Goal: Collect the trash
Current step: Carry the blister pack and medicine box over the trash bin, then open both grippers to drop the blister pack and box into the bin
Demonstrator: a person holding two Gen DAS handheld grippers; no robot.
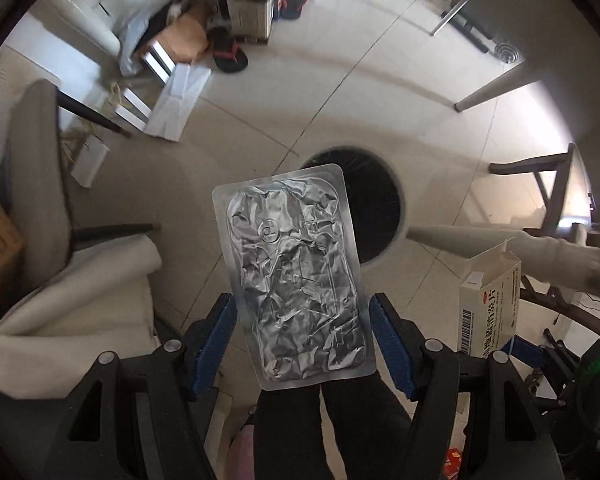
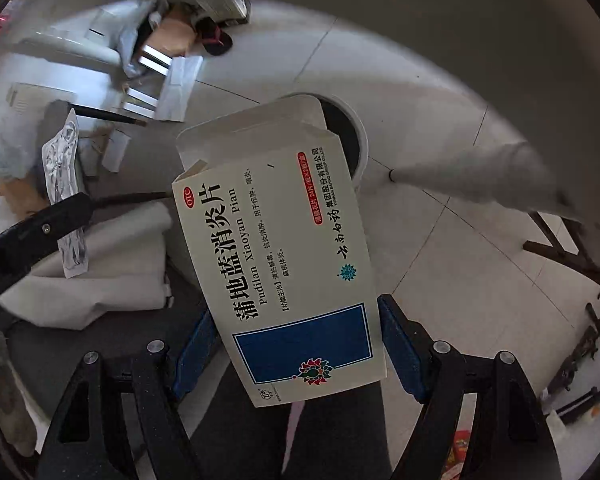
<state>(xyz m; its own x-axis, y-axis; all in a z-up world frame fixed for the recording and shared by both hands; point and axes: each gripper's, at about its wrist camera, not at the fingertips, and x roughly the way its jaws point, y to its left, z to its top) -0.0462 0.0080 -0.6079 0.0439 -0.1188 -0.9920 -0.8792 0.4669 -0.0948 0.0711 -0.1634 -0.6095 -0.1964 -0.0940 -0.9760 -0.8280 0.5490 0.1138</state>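
A crumpled silver blister pack (image 1: 296, 272) is clamped across its width between the blue pads of my left gripper (image 1: 302, 304), which points down at the floor. Just beyond it stands a round bin (image 1: 380, 208) with a dark inside. My right gripper (image 2: 296, 312) is shut on an opened white medicine box (image 2: 276, 248) with a blue panel. The box's flap end hangs over the bin (image 2: 350, 136). The box (image 1: 490, 308) also shows at the right of the left wrist view, and the blister pack (image 2: 62, 168) at the left of the right wrist view.
The tiled floor (image 1: 340, 92) holds a grey chair (image 1: 40, 184) with a white cloth (image 1: 80, 304) at left, pale table legs (image 1: 496, 88) at right, and cardboard, papers and a sandal (image 1: 228, 52) at the far side. A person's dark trouser legs (image 1: 328, 432) are below the grippers.
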